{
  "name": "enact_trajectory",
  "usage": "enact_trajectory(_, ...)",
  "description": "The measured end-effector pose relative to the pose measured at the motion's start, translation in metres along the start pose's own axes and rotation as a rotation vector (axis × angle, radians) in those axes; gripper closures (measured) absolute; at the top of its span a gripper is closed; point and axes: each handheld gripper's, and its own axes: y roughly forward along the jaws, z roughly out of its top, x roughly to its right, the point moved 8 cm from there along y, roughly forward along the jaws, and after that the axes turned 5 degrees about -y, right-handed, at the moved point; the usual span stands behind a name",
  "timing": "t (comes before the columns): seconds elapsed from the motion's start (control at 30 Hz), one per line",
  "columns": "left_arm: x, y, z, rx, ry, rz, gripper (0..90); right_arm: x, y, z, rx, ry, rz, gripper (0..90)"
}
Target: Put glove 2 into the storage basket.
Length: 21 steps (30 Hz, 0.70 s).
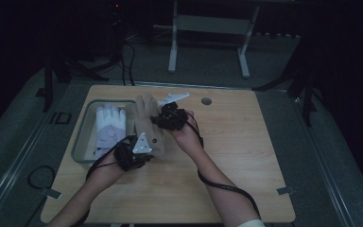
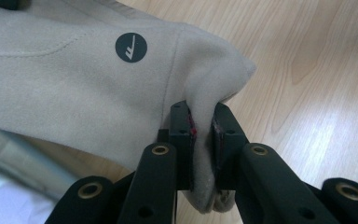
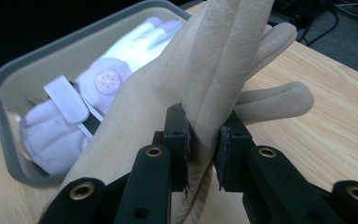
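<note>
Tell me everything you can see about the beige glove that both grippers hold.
The beige glove looks like soft suede or fleece, with stitched seams and a round dark logo patch near the cuff. The left gripper pinches its cuff edge; the right gripper pinches its finger end. It hangs stretched between them over the wooden table, beside the grey tray.

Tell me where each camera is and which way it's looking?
High view: sits above the person's side of the table, looking forward and down; both forearms, the left gripper and the right gripper show.
Left gripper view: rides the left gripper, looking along its fingers clamped on the beige glove.
Right gripper view: rides the right gripper, facing the grey tray with the white glove.
Shared: all three show the beige glove.
</note>
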Motion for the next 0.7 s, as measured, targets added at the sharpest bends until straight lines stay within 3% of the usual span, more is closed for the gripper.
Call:
enact_trajectory(0.37,-0.031,-0.031,-0.034,-0.04,-0.028,0.056,81.6,-0.03,0.039,0.034,-0.003,-0.043,0.032,76.6)
enact_trajectory(0.63,-0.053,-0.047,-0.061,-0.081,-0.065,0.066,81.6,-0.047,0.059,0.05,-0.001,-0.062,0.044,76.7)
enact_trajectory(0.7,-0.056,-0.051,-0.065,-0.094,-0.059,0.076,81.6,-0.056,0.073,0.056,-0.012,-0.093,0.043,76.7)
